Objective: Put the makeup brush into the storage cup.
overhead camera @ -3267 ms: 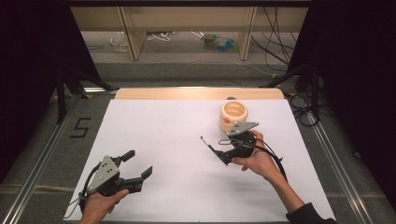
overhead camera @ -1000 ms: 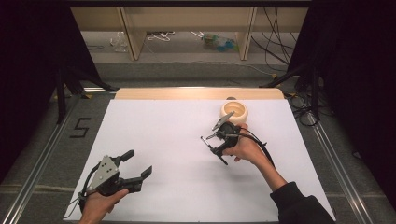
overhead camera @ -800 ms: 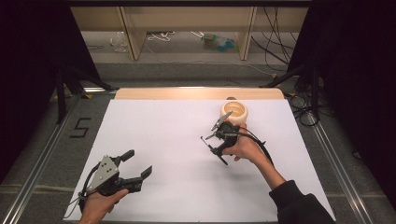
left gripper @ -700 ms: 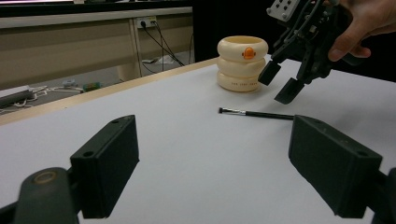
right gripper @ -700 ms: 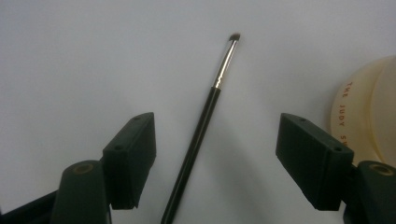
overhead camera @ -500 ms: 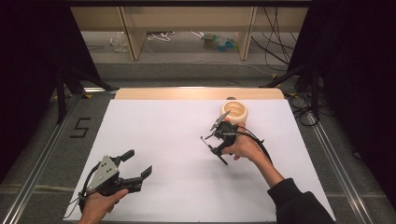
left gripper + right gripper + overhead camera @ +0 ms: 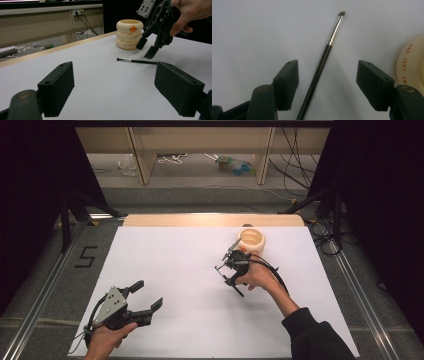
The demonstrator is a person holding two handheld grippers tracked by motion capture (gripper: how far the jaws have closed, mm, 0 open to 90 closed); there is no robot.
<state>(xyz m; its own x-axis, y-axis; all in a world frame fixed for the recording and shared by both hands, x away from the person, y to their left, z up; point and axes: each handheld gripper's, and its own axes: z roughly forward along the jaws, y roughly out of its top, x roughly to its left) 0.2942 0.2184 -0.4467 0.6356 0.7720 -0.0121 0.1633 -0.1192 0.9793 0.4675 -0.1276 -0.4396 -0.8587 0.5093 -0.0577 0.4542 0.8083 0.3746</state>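
Printed in orange round the cream holder [image 7: 412, 70], read from the right gripper view: "THE JUDY SW", the rest cut off; on its side in the left gripper view, an orange round badge and a line of small print too fine to read. Marked on the grey floor left of the table [image 7: 165, 265], a dark "5" [image 7: 86, 256]. White sheet over the table, a strip of bare wood along the far edge; beyond it, pale wooden shelving legs [image 7: 140, 155], loose cables and a few small things on the floor, too small to tell; black curtains at both sides. Lying flat on the white sheet just beside the holder, a thin black brush [image 7: 322, 62] with a silver collar and a small dark tip, the tip pointing away from the holder's side in the left gripper view. Poised right over the brush, jaws pointing down, the right gripper [image 7: 231, 272]: jaws apart, just been closing, the brush handle running between them nearer the left-hand jaw, neither pad touching it. The holder just to the far side of that gripper, close by but whether touching cannot be told. Well apart from the holder, near the table's front left corner, the left gripper [image 7: 146, 296]: jaws wide apart, nothing between them, aimed across the sheet toward the holder and the brush.
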